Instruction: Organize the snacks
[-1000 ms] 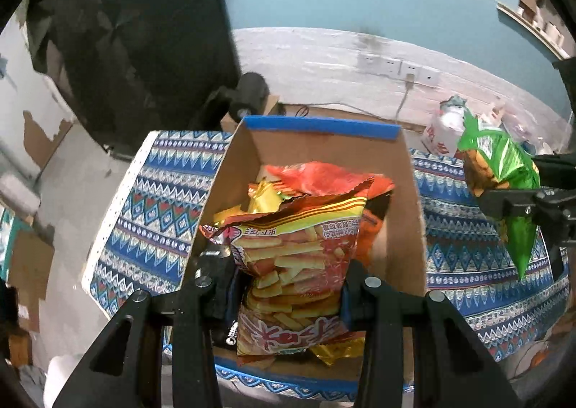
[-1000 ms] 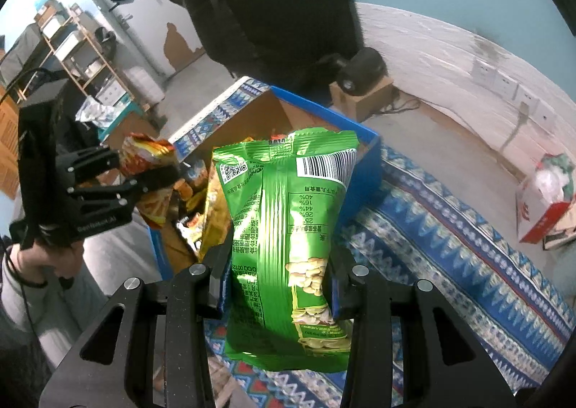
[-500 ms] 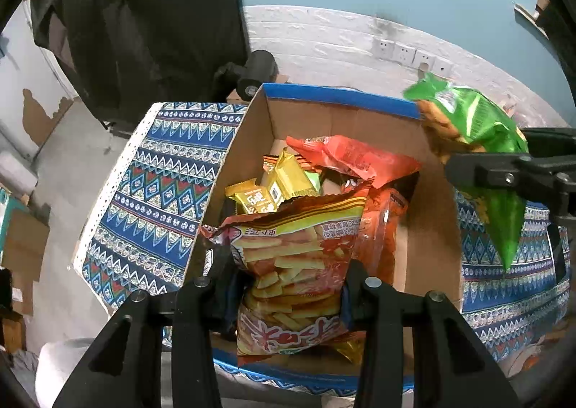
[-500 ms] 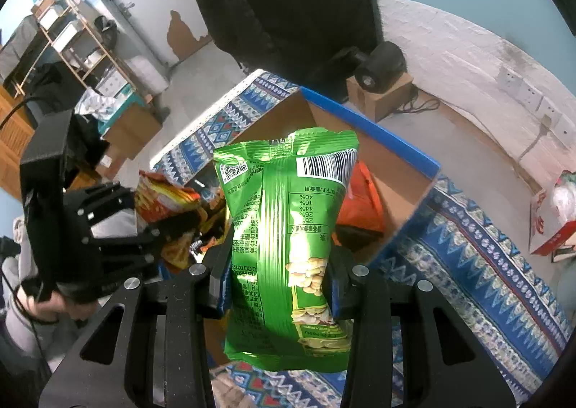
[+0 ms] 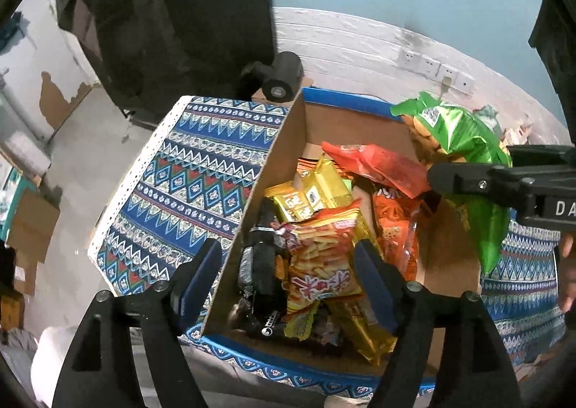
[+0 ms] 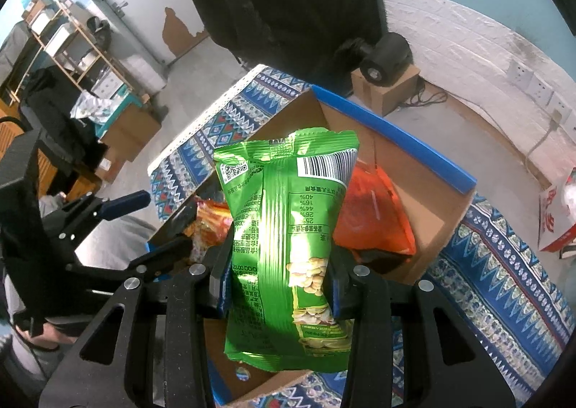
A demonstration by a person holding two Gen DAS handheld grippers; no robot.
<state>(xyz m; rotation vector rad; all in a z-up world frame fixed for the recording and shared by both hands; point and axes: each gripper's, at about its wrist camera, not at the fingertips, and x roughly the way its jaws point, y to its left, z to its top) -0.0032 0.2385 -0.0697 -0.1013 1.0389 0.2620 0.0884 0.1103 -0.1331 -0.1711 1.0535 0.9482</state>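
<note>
A cardboard box with a blue rim stands on a patterned blue cloth and holds several snack packs. My left gripper is open over the box's near left corner. The red-and-yellow fries bag lies free between its fingers, resting on the other snacks. My right gripper is shut on a green nut bag and holds it above the box's right side. That bag also shows in the left wrist view. An orange bag lies in the box.
The patterned cloth covers the table around the box. A black speaker on a small carton stands behind it. A red-and-white pack lies at the far right. Shelves and clutter fill the room to the left.
My left gripper has opened and let go of the fries bag, which dropped into the box. My right gripper has carried the green bag over the box.
</note>
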